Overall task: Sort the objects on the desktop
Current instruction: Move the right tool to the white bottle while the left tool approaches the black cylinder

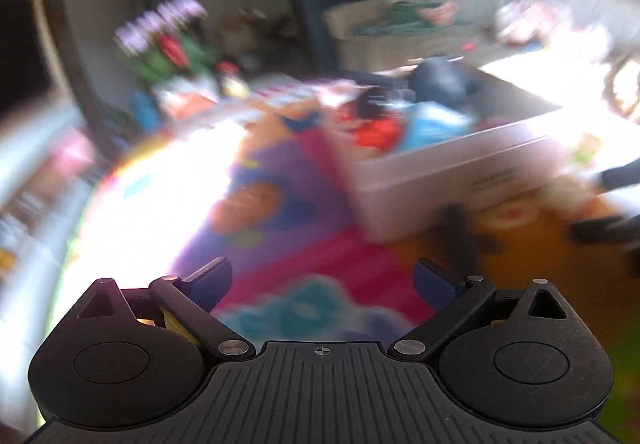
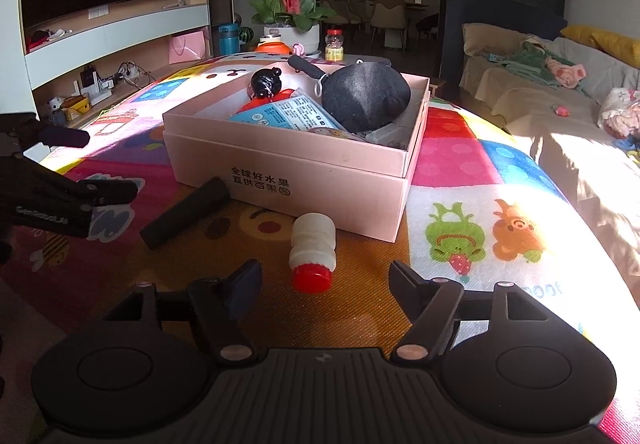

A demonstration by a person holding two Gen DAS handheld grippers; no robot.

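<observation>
In the right wrist view a small white bottle with a red cap (image 2: 313,252) lies on the colourful mat, cap toward me, just ahead of my open, empty right gripper (image 2: 325,286). A black cylinder (image 2: 185,211) lies to its left. Behind them stands an open pink box (image 2: 320,180) holding a black plush (image 2: 365,97), a black-haired doll (image 2: 266,84) and a blue leaflet (image 2: 288,114). My left gripper (image 2: 72,164) shows at the left edge. The left wrist view is motion-blurred: my left gripper (image 1: 322,282) is open and empty above the mat, with the box (image 1: 452,180) ahead to the right.
A flower pot (image 2: 291,32), a jar (image 2: 334,44) and a blue bottle (image 2: 228,38) stand beyond the mat's far edge. A sofa (image 2: 560,92) runs along the right. A TV unit (image 2: 108,32) is at the left.
</observation>
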